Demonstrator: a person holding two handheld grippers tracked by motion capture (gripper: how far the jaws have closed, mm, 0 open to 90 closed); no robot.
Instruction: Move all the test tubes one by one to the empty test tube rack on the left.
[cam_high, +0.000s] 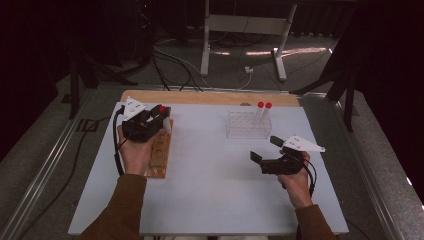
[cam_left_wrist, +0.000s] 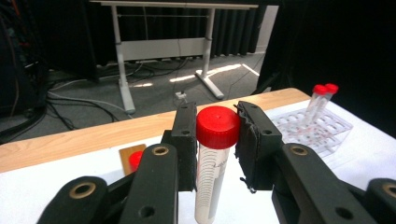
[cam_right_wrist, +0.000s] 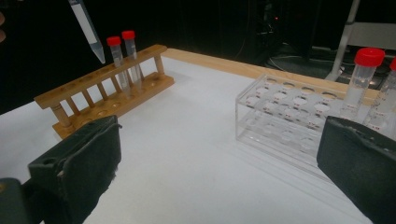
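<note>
My left gripper (cam_high: 159, 115) is shut on a clear tube with a red cap (cam_left_wrist: 216, 127), held upright just under the cap above the far end of the wooden rack (cam_high: 159, 150). In the right gripper view the tube's pointed tip (cam_right_wrist: 89, 29) hangs above that wooden rack (cam_right_wrist: 105, 91), where two red-capped tubes (cam_right_wrist: 120, 51) stand. My right gripper (cam_high: 265, 148) is open and empty near the table's right side, its jaws (cam_right_wrist: 224, 163) pointing toward the clear plastic rack (cam_right_wrist: 285, 114). That clear rack (cam_high: 247, 126) holds two red-capped tubes (cam_high: 264, 107) at its far right.
The white tabletop (cam_high: 210, 175) lies between the two racks. A wooden strip (cam_high: 210, 98) runs along the table's far edge. Beyond it a desk frame (cam_high: 240, 30) and cables lie on the floor.
</note>
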